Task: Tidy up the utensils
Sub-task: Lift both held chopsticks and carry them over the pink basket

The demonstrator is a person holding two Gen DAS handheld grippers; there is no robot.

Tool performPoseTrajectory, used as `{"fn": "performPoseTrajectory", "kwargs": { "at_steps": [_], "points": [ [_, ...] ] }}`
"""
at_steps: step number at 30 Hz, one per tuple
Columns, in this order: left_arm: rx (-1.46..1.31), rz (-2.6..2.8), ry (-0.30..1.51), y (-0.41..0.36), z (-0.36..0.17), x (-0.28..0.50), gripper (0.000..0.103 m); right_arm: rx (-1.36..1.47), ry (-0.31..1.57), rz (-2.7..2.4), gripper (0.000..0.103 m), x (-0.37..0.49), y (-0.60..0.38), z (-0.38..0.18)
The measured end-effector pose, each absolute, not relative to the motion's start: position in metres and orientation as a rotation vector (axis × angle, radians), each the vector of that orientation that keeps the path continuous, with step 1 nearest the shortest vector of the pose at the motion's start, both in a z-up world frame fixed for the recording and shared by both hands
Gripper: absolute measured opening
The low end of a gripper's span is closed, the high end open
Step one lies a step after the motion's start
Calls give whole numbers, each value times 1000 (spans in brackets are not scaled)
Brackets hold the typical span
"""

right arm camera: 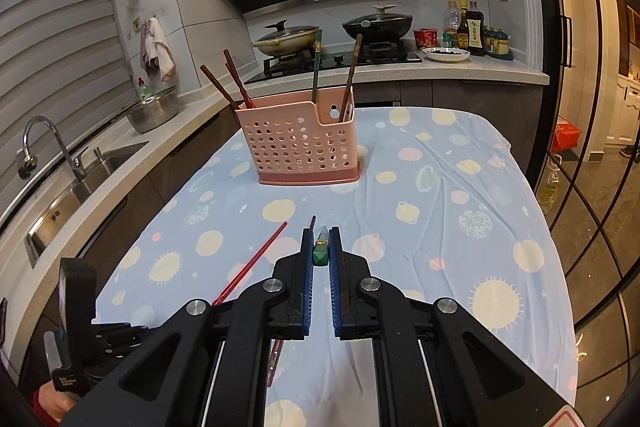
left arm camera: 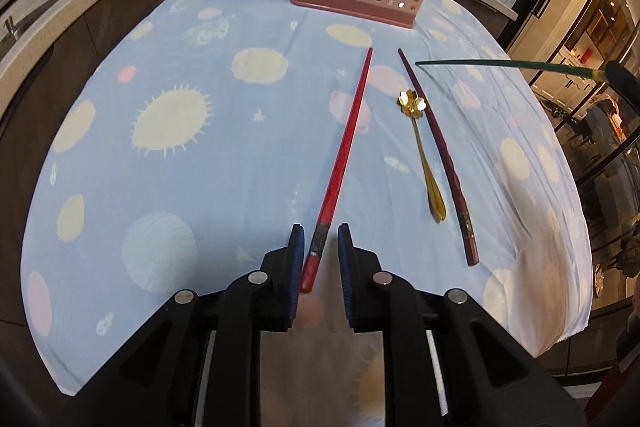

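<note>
The table [left arm camera: 168, 187] under its blue spotted cloth has wide bare room on my left, from the near edge out to the far end; the cloth's near corner falls away just left of my left tongs [left arm camera: 320, 259]. On the right the cloth drapes over the table's edge, close beyond the utensils lying there. At the far end stands the pink perforated utensil holder [right arm camera: 298, 143] (already bristling with brown chopsticks [right arm camera: 230, 83] on its left side and a green one [right arm camera: 317, 67] and a brown one on its right), with open cloth between it and me.

My left tongs stand a little apart around the near, thick end of the red chopstick [left arm camera: 344, 163], which lies flat and points away toward the holder; the left pad seems to brush it and the right one stands clear, so nothing is gripped. Right of it lie the gold flower-topped spoon [left arm camera: 422, 155] and, just beside that, a dark purple chopstick [left arm camera: 440, 163].

My right tongs [right arm camera: 321, 247] are clenched on the butt of a green chopstick [right arm camera: 321, 253], held level above the cloth; from the left camera its shaft [left arm camera: 500, 64] reaches in from the right over the purple one's far tip.
</note>
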State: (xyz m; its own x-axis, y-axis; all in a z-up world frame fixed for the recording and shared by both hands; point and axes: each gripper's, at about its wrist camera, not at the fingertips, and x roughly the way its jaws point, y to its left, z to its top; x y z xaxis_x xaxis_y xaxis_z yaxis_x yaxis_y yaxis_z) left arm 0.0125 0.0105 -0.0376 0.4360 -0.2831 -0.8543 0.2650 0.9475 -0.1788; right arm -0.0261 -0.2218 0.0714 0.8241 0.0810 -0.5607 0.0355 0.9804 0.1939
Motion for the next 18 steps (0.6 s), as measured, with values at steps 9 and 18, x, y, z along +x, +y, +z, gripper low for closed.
{"fn": "performPoseTrajectory", "kwargs": {
  "at_steps": [9,18],
  "points": [
    [-6,-342,1042,7,-39,9,14,204,620,27,7,-28,-219,67],
    [-42,-372,969,13,-1,9,7,197,590,28,7,-31,-220,75]
  ]
}}
